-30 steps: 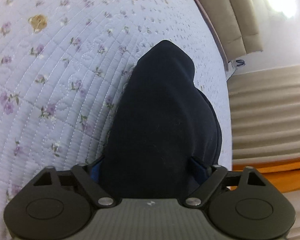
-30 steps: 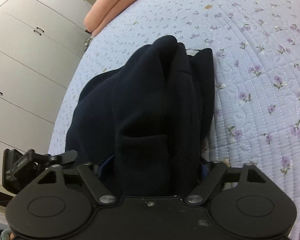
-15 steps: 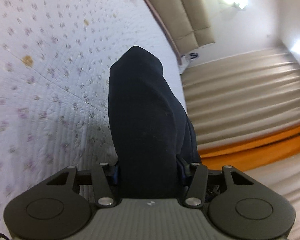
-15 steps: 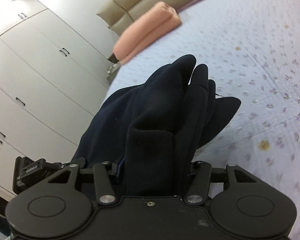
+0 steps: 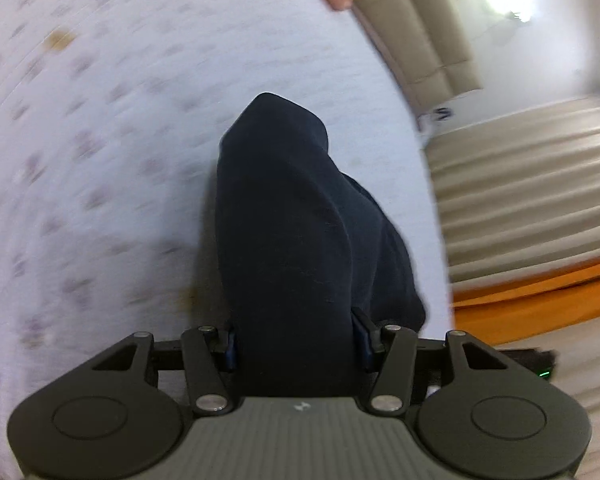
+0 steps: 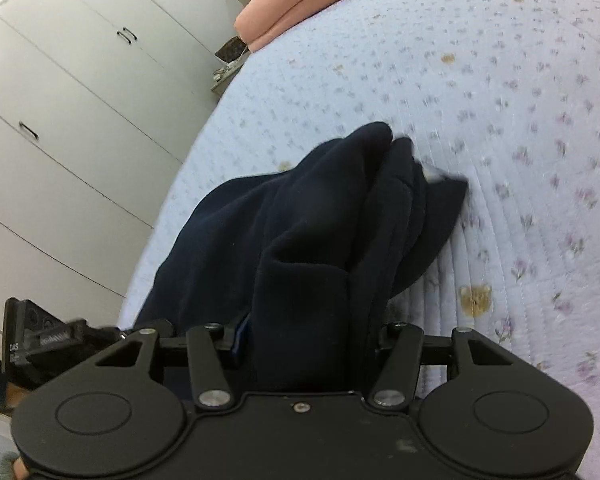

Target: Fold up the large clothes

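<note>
While both tools carry their bunches of cloth above the bed, you're in the middle of a fold, not at the end of one. Your left tool (image 5: 296,344) is clamped tight on a thick wad of the dark navy garment (image 5: 300,220), and the cloth hangs forward from the jaws in one rounded lobe over the floral quilted bedspread (image 5: 100,140). Your right tool (image 6: 308,340) is pinched just as firmly on its own gathered edge of the navy garment (image 6: 300,240); from that wrist view the fabric trails in several layers down to the bedspread (image 6: 500,120), with the far end resting on the quilt near the bed's edge. No neat rectangle shows anywhere, so I'd judge the fold still needs laying down, flattening and at least one more pass.

Compared with half a second ago, the right view tilts downward: the wardrobe doors (image 6: 60,120) take less of the picture, and the garment lies lower and more spread on the quilt. The pink pillow (image 6: 300,4) sits higher in the picture. On the left, the bedspread streaks with motion blur, so you're swinging fast. Both grips look unchanged, fabric filling each set of jaws exactly as before.
</note>
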`<move>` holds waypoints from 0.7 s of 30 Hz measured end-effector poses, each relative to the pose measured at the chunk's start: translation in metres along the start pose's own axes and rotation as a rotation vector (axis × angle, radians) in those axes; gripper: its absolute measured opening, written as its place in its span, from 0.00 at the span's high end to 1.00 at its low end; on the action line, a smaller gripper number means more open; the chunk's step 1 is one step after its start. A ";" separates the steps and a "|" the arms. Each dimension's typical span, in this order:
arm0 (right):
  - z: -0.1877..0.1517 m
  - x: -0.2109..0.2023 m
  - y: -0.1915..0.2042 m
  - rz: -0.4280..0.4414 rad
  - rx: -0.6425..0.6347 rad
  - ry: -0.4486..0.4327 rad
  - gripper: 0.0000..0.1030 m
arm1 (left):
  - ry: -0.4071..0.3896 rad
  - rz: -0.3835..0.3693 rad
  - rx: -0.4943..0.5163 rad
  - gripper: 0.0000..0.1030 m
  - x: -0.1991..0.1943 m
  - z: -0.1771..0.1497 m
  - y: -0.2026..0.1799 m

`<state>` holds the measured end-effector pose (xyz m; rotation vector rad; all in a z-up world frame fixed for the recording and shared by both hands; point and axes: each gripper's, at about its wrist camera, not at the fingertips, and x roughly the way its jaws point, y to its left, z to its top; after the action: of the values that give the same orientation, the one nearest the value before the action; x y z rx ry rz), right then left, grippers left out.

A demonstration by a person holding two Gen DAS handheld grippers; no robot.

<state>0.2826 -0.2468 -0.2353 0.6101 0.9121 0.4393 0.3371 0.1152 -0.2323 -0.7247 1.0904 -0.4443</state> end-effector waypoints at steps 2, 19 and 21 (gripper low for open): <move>-0.003 0.004 -0.004 0.019 -0.008 -0.019 0.26 | -0.034 -0.031 -0.028 0.42 0.003 -0.005 0.020; -0.033 0.000 0.074 -0.306 -0.443 -0.191 0.89 | -0.224 0.062 0.426 0.73 -0.041 -0.074 -0.059; -0.045 -0.003 0.059 -0.354 -0.378 -0.200 0.97 | -0.211 0.150 0.416 0.94 -0.032 -0.094 -0.048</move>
<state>0.2379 -0.1910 -0.2152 0.1367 0.7022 0.2166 0.2389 0.0737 -0.2033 -0.3120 0.8114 -0.4373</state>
